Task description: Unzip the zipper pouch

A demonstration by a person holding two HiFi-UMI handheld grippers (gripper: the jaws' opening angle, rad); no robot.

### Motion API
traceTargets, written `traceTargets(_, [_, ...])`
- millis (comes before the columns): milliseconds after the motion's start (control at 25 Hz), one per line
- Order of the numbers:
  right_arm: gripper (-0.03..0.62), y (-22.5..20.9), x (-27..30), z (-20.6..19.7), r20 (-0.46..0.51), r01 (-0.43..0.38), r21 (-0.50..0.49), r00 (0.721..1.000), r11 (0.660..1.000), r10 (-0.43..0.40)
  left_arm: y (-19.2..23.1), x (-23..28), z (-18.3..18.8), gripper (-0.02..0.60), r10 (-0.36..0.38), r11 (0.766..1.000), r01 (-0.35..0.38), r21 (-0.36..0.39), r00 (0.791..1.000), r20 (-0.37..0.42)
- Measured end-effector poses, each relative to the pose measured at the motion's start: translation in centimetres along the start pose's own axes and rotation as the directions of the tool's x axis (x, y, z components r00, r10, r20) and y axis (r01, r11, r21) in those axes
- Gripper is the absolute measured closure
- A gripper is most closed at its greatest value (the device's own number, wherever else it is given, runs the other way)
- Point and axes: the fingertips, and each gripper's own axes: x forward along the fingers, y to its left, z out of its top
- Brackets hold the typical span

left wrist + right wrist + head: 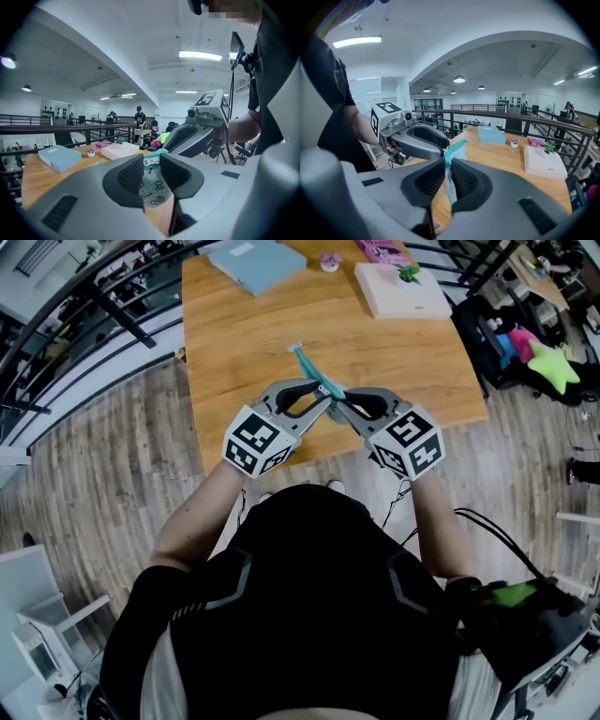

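Note:
A slim teal zipper pouch [313,369] hangs edge-up over the wooden table [244,390], held between both grippers. My right gripper [337,402] is shut on the pouch's fabric; in the right gripper view the teal cloth [453,151] runs up out of the pinched pads [432,180]. My left gripper [327,395] meets it from the other side. In the left gripper view the patterned pouch end [155,190] and a white zipper tab [151,161] lie between the jaws, which still show a gap. Both fingertips nearly touch each other.
At the table's far end lie a light blue box [255,261], a white box [401,292] with a small green plant, a pink item [382,249] and a tiny pot [329,261]. Black railings border the table. Bags and a green star toy [553,367] sit at right.

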Motion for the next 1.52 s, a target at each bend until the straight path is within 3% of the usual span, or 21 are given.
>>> traceTargets(360, [0.543, 0.0, 0.0, -0.4, 0.016, -0.023, 0.014, 1.0, 1.0, 0.023, -0.3, -1.3, 0.2, 0.486, 0.004, 0.998, 0.0, -0.067, 0.999, 0.049])
traceTargets(560, [0.545, 0.2, -0.4, -0.2, 0.049, -0.055, 0.027, 0.997, 0.998, 0.053, -1.4, -1.9, 0.9, 0.488, -0.047, 0.994, 0.057, -0.095, 0.994, 0.104])
traceTargets(840, [0.543, 0.5, -0.3, 0.2, 0.045, -0.076, -0.011, 0.996, 0.997, 0.076, -1.1, -1.6, 0.5, 0.49, -0.035, 0.992, 0.045, -0.121, 0.996, 0.085])
traceTargets(1000, [0.543, 0.4, -0.4, 0.0, 0.041, -0.079, -0.01, 0.996, 0.997, 0.079, -1.0, -1.7, 0.4, 0.546, -0.016, 0.993, 0.024, -0.117, 0.998, 0.068])
traceTargets(1520, [0.545, 0.3, -0.2, -0.2, 0.031, -0.098, 0.023, 0.995, 0.995, 0.098, 0.2, -1.3, 0.2, 0.548, 0.029, 0.99, -0.028, -0.137, 1.0, 0.009])
